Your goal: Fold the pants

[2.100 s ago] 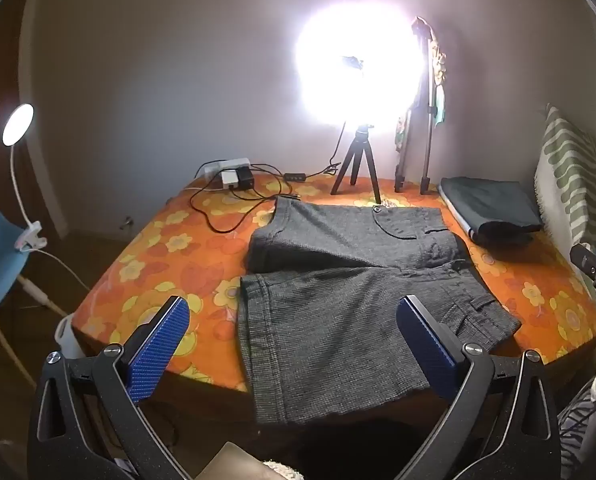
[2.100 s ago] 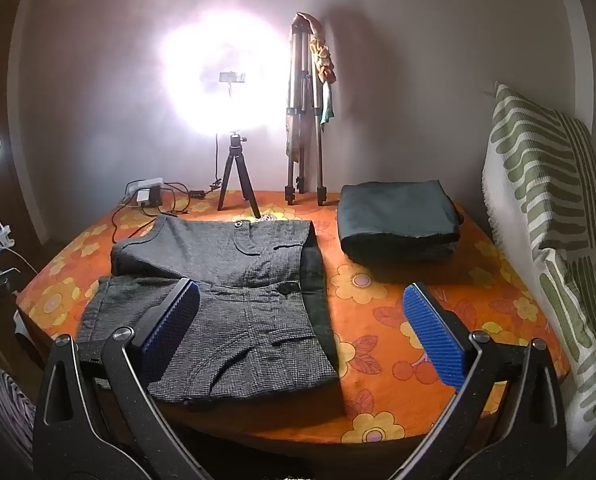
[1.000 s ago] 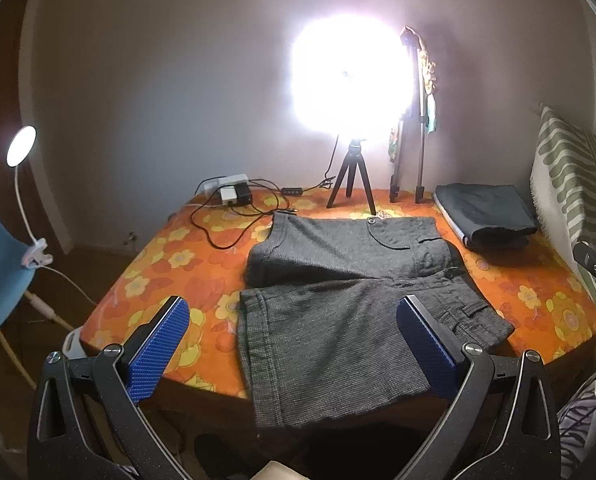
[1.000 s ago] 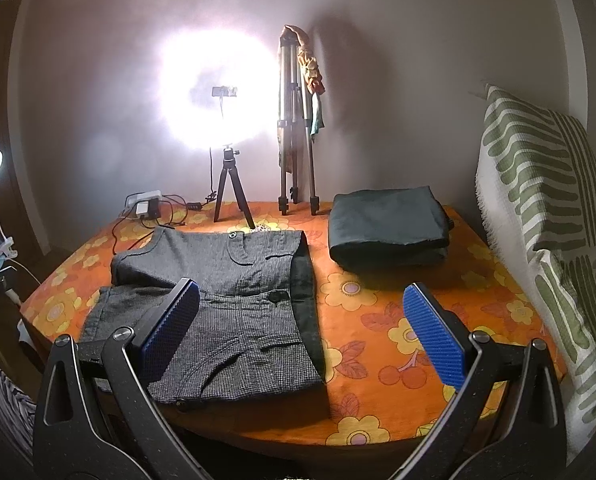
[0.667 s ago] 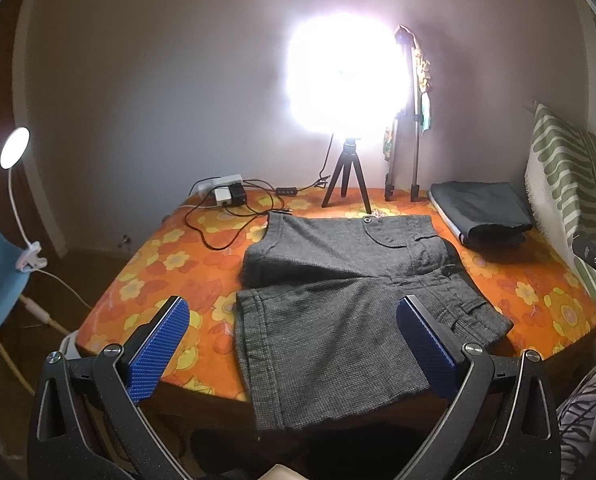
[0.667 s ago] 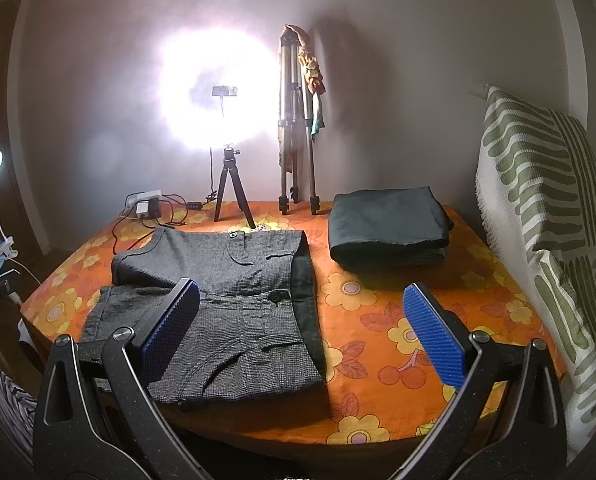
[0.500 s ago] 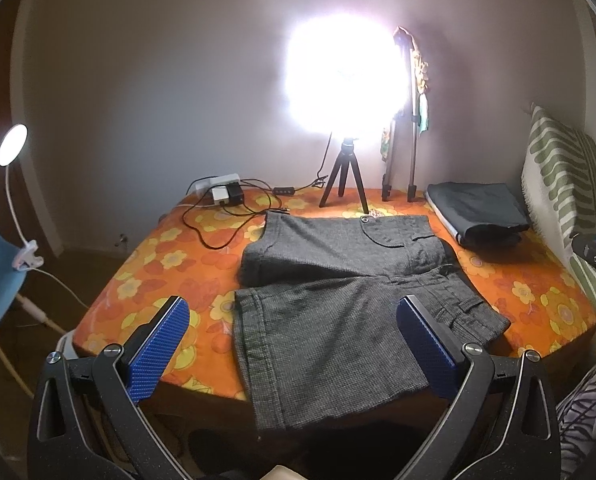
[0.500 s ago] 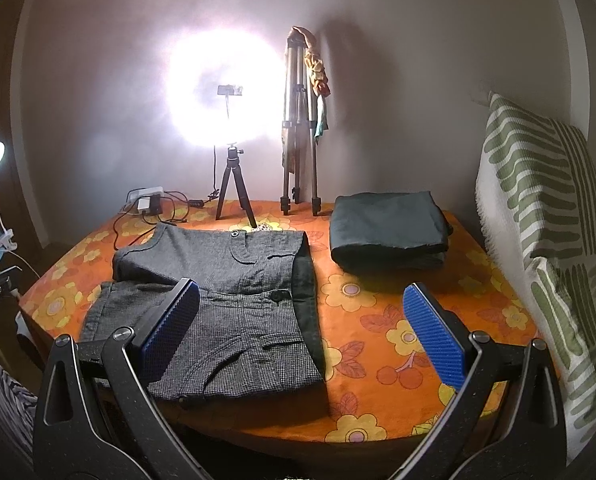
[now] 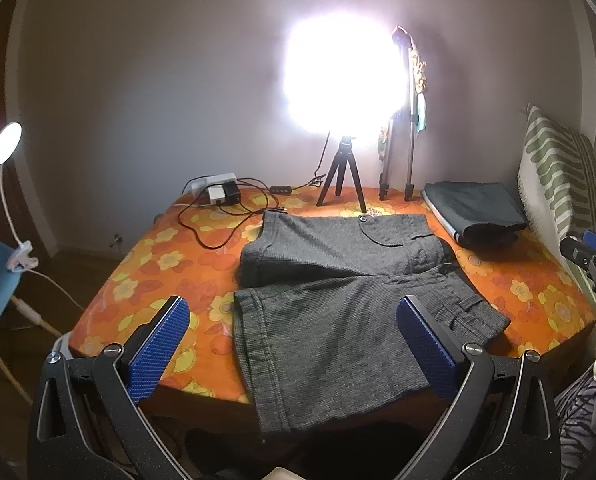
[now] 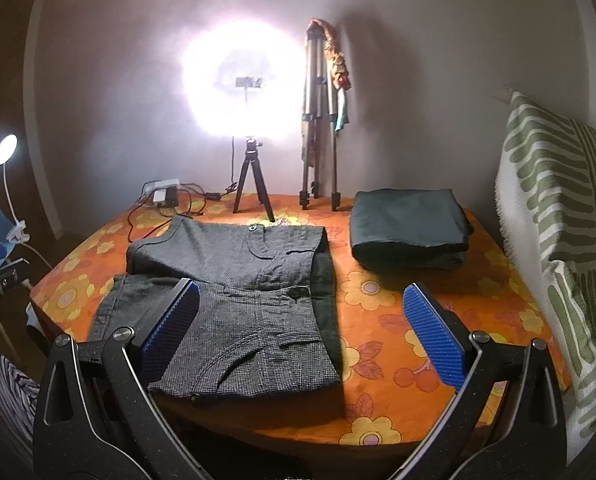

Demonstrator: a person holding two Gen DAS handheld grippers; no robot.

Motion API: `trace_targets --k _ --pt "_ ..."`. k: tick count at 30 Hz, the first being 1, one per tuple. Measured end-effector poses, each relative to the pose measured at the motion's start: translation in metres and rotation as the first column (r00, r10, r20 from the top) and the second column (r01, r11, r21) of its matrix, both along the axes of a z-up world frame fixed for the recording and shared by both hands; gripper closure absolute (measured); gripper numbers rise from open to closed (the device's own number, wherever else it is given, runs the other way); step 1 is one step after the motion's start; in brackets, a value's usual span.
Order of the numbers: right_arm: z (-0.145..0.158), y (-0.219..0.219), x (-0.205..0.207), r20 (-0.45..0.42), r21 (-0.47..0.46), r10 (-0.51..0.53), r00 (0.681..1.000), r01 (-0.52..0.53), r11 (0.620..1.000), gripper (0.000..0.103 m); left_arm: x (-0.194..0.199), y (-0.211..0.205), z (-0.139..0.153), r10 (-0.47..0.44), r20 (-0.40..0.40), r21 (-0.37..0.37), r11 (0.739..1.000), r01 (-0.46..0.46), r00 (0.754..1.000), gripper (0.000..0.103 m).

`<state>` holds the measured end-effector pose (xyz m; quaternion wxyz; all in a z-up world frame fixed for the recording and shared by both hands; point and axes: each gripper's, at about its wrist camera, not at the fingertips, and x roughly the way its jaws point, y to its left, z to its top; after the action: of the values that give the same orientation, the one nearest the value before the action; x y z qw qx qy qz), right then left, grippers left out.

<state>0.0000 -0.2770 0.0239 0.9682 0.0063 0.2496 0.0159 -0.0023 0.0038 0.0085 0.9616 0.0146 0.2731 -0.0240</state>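
Observation:
Grey short pants (image 9: 338, 288) lie spread flat on the orange flowered table (image 9: 158, 264), waistband to the right, one leg hanging over the near edge. They also show in the right wrist view (image 10: 234, 292). My left gripper (image 9: 294, 340) is open and empty, held back from the near table edge above the hanging leg. My right gripper (image 10: 302, 332) is open and empty, held before the near edge by the waistband end.
A folded dark garment (image 10: 410, 228) lies at the back right. A ring light on a small tripod (image 10: 252, 176), a taller tripod (image 10: 318, 120), and a power strip with cables (image 9: 218, 194) stand at the back. A striped cushion (image 10: 554, 216) is right, a clip lamp (image 9: 6, 148) left.
Both grippers have drifted slightly back and up from the table; the view shifts a little. The pants have not moved and both grippers stay open.

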Motion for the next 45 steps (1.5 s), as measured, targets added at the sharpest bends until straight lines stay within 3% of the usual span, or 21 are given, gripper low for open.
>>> trace_targets --k 13,34,45 --pt "-0.021 0.008 0.038 -0.073 -0.016 0.106 0.992 -0.108 0.994 0.0 0.034 0.02 -0.02 -0.035 -0.076 0.039 0.998 0.038 0.997 0.005" --pt "-0.043 -0.014 0.069 -0.077 0.046 0.1 0.992 -0.096 0.994 0.004 0.066 0.016 -0.043 -0.059 -0.12 0.002 0.998 0.059 0.991 0.016" --pt "-0.044 -0.027 0.062 -0.038 0.049 0.061 0.997 -0.059 0.997 0.004 0.059 0.014 -0.045 -0.083 -0.088 -0.021 0.996 0.081 0.993 0.017"
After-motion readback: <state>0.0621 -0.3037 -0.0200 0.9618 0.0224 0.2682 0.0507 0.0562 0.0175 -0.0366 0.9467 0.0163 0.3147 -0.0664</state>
